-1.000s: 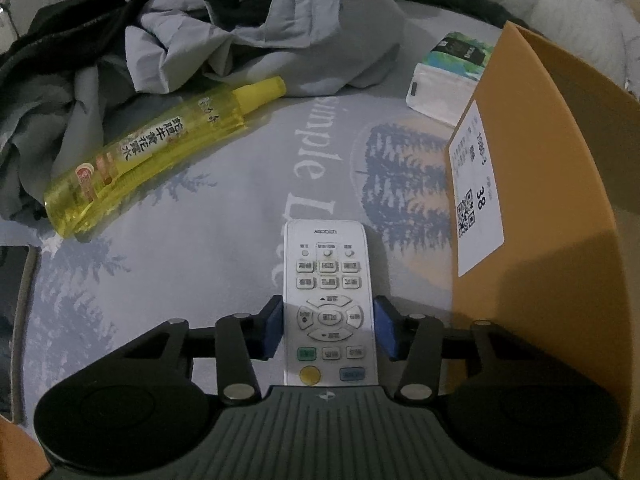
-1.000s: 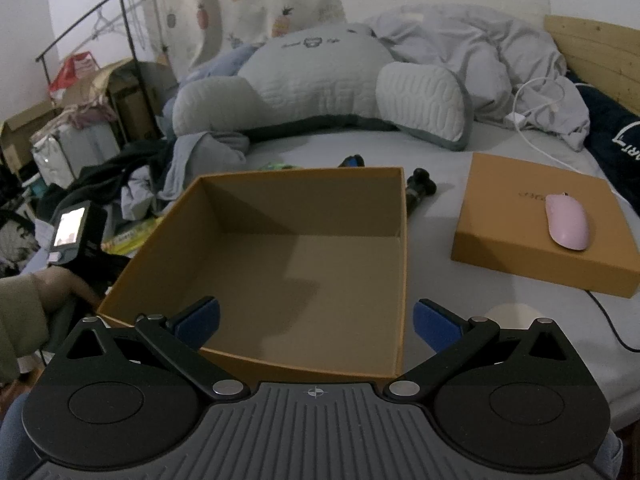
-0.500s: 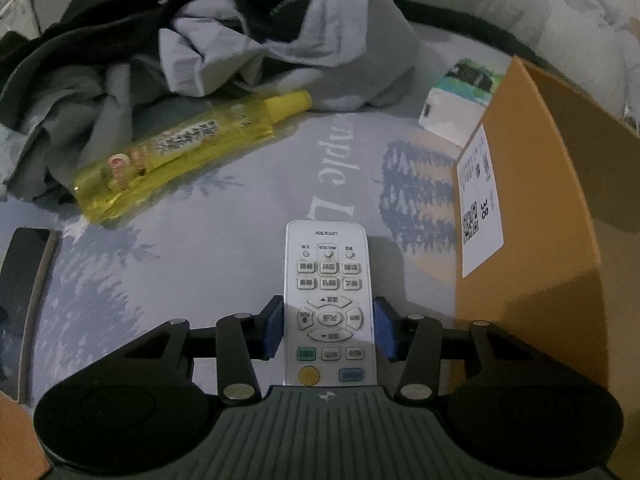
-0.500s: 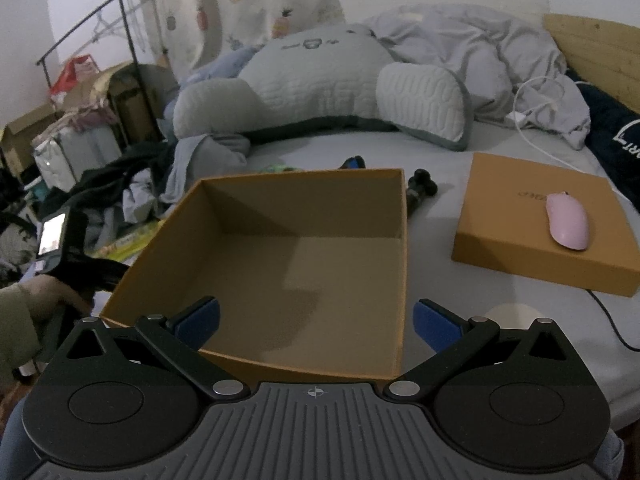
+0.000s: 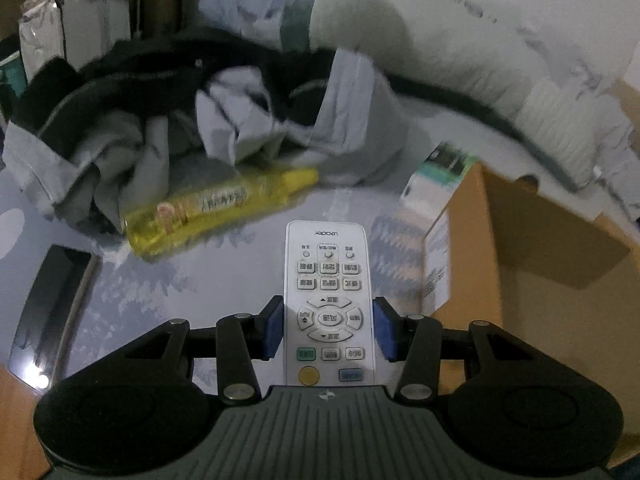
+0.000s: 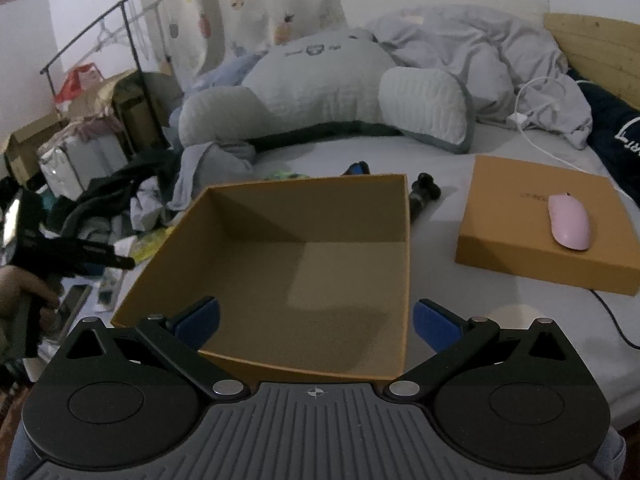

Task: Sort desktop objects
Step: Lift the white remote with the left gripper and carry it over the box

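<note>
My left gripper [image 5: 328, 330] is shut on a white remote control [image 5: 327, 280] and holds it above the bed, left of the open orange box [image 5: 480, 264]. A yellow bottle [image 5: 216, 212] lies on the sheet ahead, beside a pile of clothes [image 5: 192, 128]. My right gripper [image 6: 316, 320] is open and empty, hovering over the near edge of the same orange box [image 6: 248, 216], whose inside is bare. The left gripper shows in the right wrist view [image 6: 72, 254] at the far left.
A dark phone [image 5: 48, 308] lies at the left. A tissue pack [image 5: 436, 180] sits behind the box. A flat orange box lid [image 6: 520, 220] with a pink mouse [image 6: 570, 222] lies to the right. A big pillow [image 6: 320, 92] and a black object [image 6: 424, 192] are behind.
My left gripper has lifted the remote off the sheet and tilted upward, so the bottle and clothes sit lower in view. The right gripper has not moved.
</note>
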Tool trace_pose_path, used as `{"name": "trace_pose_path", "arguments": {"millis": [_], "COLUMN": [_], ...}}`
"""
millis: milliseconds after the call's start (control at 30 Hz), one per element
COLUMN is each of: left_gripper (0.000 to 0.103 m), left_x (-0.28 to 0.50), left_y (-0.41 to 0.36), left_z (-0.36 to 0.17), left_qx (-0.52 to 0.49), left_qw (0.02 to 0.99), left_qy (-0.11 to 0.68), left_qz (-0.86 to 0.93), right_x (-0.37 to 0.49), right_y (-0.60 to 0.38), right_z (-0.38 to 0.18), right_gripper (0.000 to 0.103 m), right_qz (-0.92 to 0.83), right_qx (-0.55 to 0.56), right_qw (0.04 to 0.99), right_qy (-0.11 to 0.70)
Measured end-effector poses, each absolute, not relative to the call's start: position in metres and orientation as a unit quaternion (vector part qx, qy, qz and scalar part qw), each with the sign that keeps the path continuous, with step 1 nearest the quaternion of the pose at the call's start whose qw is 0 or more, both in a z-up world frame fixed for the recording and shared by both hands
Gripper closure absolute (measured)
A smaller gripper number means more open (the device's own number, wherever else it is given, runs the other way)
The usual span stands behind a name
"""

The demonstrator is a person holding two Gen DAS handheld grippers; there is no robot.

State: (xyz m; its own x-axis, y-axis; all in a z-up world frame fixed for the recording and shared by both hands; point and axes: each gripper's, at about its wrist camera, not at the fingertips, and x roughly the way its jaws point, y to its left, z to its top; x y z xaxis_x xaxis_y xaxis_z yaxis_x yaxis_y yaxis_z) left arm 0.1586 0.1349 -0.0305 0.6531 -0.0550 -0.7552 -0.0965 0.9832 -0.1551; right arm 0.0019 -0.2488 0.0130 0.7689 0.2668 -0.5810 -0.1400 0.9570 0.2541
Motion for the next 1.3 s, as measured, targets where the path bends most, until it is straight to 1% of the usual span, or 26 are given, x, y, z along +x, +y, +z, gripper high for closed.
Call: {"name": "trace_pose_path", "arguments": {"millis": [200,433,633,800,900,1300], "left_gripper": [0.055,0.055,0.055,0.055,0.055,0.055], "left_x": [0.147,0.143,0.15,0.162,0.171,0.198], "left_y": [0.116,0.075,0.03,-0.005,-0.019,-0.035], "left_z": [0.008,0.048,0.066,0.063,0.052,-0.023], "left_qx": [-0.09,-0.082,-0.067,-0.051,-0.047,-0.011], "left_qw": [0.921,0.933,0.936,0.934,0.931,0.905], "left_qy": [0.379,0.341,0.323,0.32,0.329,0.409], "left_qz": [-0.018,-0.075,-0.122,-0.149,-0.153,-0.118], "right_x": [-0.001,-0.002,0.0,0.001,0.002,0.012], "right_y": [-0.253,-0.261,-0.272,-0.284,-0.291,-0.326], "right_z": [0.017,0.021,0.024,0.023,0.023,0.015], "right_gripper": [0.0,0.0,0.0,0.0,0.0,0.0], "right_qz": [0.107,0.103,0.099,0.09,0.082,0.04], "right_qx": [0.105,0.114,0.125,0.133,0.135,0.145], "right_qw": [0.937,0.939,0.94,0.94,0.941,0.943], "right_qy": [0.315,0.307,0.302,0.301,0.299,0.298]}}
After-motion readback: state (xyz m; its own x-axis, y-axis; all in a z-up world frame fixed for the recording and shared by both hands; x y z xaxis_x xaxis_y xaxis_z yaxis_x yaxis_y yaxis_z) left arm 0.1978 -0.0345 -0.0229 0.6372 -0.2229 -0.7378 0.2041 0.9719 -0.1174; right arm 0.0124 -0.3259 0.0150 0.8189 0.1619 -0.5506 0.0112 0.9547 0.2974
